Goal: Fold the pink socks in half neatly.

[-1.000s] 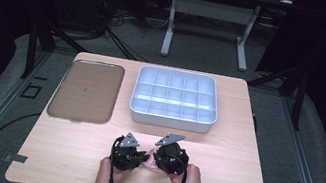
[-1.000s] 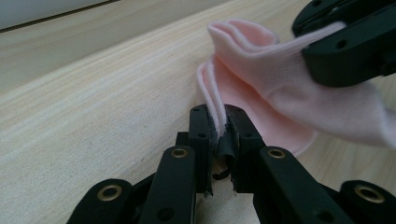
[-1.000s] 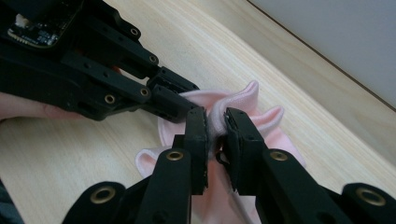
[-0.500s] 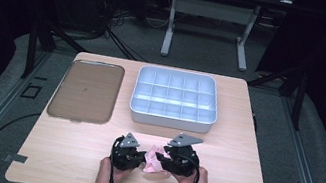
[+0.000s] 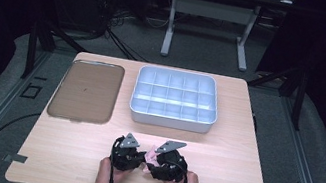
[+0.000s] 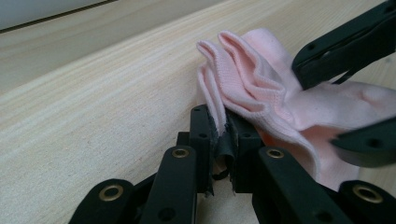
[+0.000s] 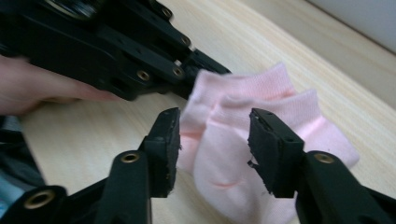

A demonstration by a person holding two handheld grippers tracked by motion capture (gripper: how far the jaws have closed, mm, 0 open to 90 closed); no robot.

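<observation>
A pink sock [image 5: 150,156] lies bunched on the table near its front edge, between my two grippers. In the left gripper view my left gripper [image 6: 222,135] is shut on the ribbed cuff of the sock [image 6: 261,88]. The right gripper's fingers [image 6: 345,46] reach in from the right side of that view. My right gripper [image 7: 212,140] has just been opening; its jaws stand apart around the sock [image 7: 261,93], and the pads do not press on it. From above, the left gripper [image 5: 140,158] and the right gripper [image 5: 151,163] point at each other.
A grey tray with several compartments [image 5: 171,119] sits at the back middle of the wooden table [image 5: 63,155]. A flat brown tray [image 5: 85,90] lies to its left. A person's hands come in over the front edge.
The right gripper swung a little to the right, baring the pink sock, then came back toward the left gripper and slightly lower. Its jaws opened. The left gripper stayed put.
</observation>
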